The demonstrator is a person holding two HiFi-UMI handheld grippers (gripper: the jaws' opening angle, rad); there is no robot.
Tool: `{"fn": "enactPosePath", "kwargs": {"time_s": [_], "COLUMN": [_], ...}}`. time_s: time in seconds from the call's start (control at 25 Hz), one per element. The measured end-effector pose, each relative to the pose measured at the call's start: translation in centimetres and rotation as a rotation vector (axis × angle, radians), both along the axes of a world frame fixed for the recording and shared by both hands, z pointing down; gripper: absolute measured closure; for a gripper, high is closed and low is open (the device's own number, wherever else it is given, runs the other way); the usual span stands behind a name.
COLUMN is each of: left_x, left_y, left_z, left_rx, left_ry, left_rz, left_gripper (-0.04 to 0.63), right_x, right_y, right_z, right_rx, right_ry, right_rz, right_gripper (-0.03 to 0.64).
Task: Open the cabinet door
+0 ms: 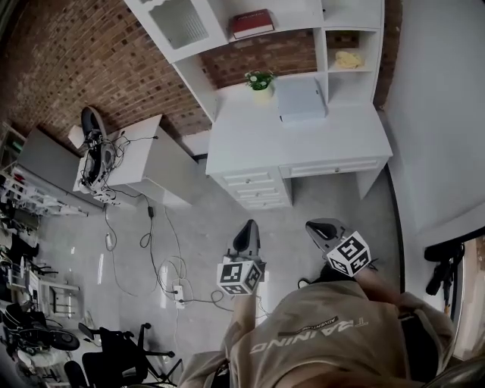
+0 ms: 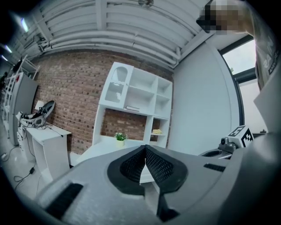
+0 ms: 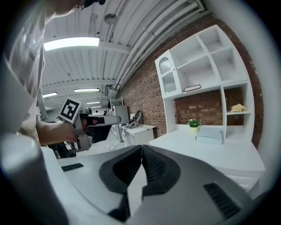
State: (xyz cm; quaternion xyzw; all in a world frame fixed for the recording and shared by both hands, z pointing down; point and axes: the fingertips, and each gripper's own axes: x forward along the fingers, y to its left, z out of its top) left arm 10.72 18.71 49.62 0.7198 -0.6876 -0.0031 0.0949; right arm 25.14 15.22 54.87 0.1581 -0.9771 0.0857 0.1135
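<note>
Head view leaves it unclear, but gripper views show left claw (image 2: 145, 148) and right claw (image 3: 141, 148) pressed together, empty.

Cabinet door (image 1: 178, 23) — cut off by the head view's top edge; red book (image 1: 251, 23) — title illegible.

Cool, even indoor light, fairly dim. A long white ceiling strip lamp (image 3: 72, 42) glows overexposed at the right gripper view's upper left. A tall pale window pane (image 2: 246, 59) washes out at the left gripper view's right edge. The white wooden shelved cabinet (image 1: 295, 129) casts only soft shadows. Strong fisheye bending and black corners mark all views, and the nearest foreground is blurred.
</note>
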Motion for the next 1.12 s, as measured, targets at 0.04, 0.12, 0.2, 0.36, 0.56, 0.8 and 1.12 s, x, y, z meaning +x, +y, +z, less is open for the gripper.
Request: {"fn": "enactPosePath", "kwargs": {"time_s": [0.04, 0.12, 0.2, 0.36, 0.56, 0.8, 1.12], "left_x": [-0.1, -0.5, -1.3, -2.3, -3.8, -5.8, -7.1], "left_y": [0.0, -0.3, -0.9, -4.4, -10.2, -17.3, -22.2], "left_z": [0.7, 2.0, 3.4, 3.7, 2.2, 0.6, 1.7], "left_rx": [-0.007, -0.027, -0.061, -0.093, -0.085, -0.062, -0.068], "left_ry": [0.015, 0.057, 0.095, 0.089, 0.047, 0.001, 0.040], "left_rz": [0.003, 0.002, -0.013, -0.030, -0.029, -0.062, -0.142], "left_gripper": [0.586, 0.586, 0.586, 0.586, 0.586, 0.586, 0.586], "right_x": [-0.2, -0.7, -1.3, -2.0, -3.4, -5.9, -9.0], "right_y": [-0.1, -0.7, -1.7, -5.3, -12.0, -21.5, -28.6], "right_z": [0.3, 0.6, 0.5, 0.1, 0.5, -1.6, -2.0], "right_rx": [-0.010, -0.018, -0.017, 0.024, 0.046, 0.120, 0.200], "right_ry": [0.001, 0.005, -0.003, 0.009, 0.013, -0.020, 0.022], "right_rz": [-0.004, -0.002, 0.012, 0.024, 0.017, 0.004, -0.089], "right_gripper": [0.603, 0.603, 0.603, 0.603, 0.603, 0.603, 0.603]}}
